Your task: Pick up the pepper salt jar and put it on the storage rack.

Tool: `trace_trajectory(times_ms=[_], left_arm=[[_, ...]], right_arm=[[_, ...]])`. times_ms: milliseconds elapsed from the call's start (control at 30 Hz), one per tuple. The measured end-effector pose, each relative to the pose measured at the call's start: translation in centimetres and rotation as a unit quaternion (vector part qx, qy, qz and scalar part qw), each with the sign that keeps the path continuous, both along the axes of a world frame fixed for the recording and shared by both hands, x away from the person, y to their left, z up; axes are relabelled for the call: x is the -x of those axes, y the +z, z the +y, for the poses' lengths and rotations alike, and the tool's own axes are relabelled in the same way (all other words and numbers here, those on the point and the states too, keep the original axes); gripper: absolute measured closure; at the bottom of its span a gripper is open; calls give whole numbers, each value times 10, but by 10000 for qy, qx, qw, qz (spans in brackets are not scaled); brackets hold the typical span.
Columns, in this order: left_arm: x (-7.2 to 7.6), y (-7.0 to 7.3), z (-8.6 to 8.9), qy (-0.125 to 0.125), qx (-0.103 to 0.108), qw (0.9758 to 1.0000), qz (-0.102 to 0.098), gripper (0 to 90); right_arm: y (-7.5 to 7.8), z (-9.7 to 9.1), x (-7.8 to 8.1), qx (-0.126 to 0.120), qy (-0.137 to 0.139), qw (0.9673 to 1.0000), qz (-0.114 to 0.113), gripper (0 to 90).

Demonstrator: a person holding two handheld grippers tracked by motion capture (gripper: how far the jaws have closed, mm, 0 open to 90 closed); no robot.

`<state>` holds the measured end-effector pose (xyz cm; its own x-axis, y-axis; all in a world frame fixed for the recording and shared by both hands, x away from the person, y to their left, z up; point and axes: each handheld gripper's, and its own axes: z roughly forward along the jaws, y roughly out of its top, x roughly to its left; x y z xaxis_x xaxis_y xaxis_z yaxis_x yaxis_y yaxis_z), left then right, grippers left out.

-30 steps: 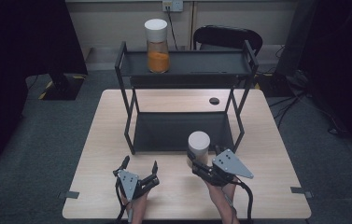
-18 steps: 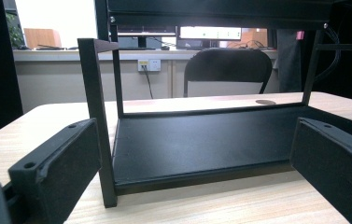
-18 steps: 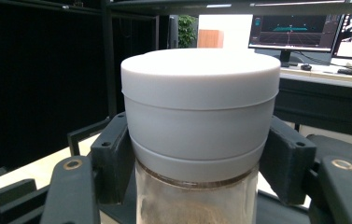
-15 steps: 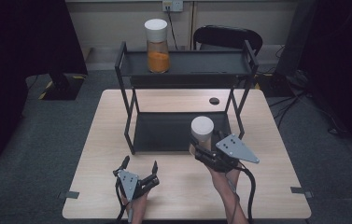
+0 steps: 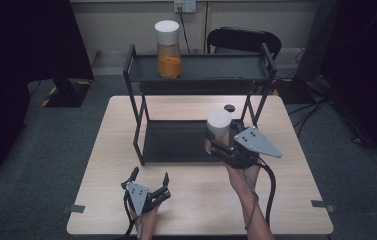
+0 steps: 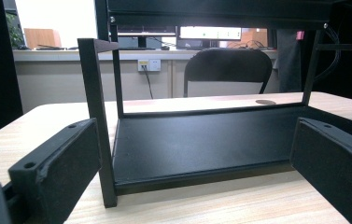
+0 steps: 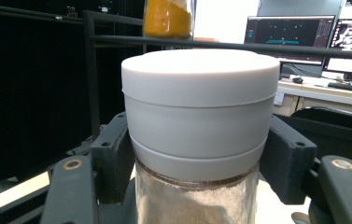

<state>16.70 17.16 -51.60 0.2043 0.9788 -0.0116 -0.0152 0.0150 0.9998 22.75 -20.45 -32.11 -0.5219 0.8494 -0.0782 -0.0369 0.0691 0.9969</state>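
Note:
A glass jar (image 5: 219, 123) with a white lid and pale powder hangs above the table in front of the rack's right side, and my right gripper (image 5: 215, 144) is shut on it just below the lid. Up close in the right gripper view, the jar (image 7: 199, 116) stands upright between the two black jaws of that gripper (image 7: 197, 154). A second jar (image 5: 168, 50) with orange powder stands on the top shelf (image 5: 216, 67) of the black two-tier rack. My left gripper (image 5: 150, 176) rests open near the table's front edge and faces the rack's lower shelf (image 6: 201, 144).
A small dark round disc (image 5: 229, 108) lies on the wooden table (image 5: 296, 180) behind the rack's right legs. A black chair (image 5: 243, 40) stands beyond the table. The rack's front left post (image 6: 98, 116) rises close to the left gripper's left jaw.
My right gripper has lifted the white-lidded jar up and carried it farther toward the rack's right side. The left gripper has stayed where it was.

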Motion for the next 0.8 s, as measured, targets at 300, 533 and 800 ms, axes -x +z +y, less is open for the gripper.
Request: trace_trajectory(times_ms=[300, 533, 800], left_arm=[[0, 0, 0, 1, 2, 10000, -1, 14], [0, 0, 0, -2, -2, 10000, 2, 15], [0, 0, 0, -2, -1, 10000, -2, 15]], right_arm=[[16, 3, -9, 23, -14, 9999, -118, 345], [32, 6, -17, 31, -20, 9997, -224, 345], [50, 9, -30, -112, -67, 9995, -286, 345]])
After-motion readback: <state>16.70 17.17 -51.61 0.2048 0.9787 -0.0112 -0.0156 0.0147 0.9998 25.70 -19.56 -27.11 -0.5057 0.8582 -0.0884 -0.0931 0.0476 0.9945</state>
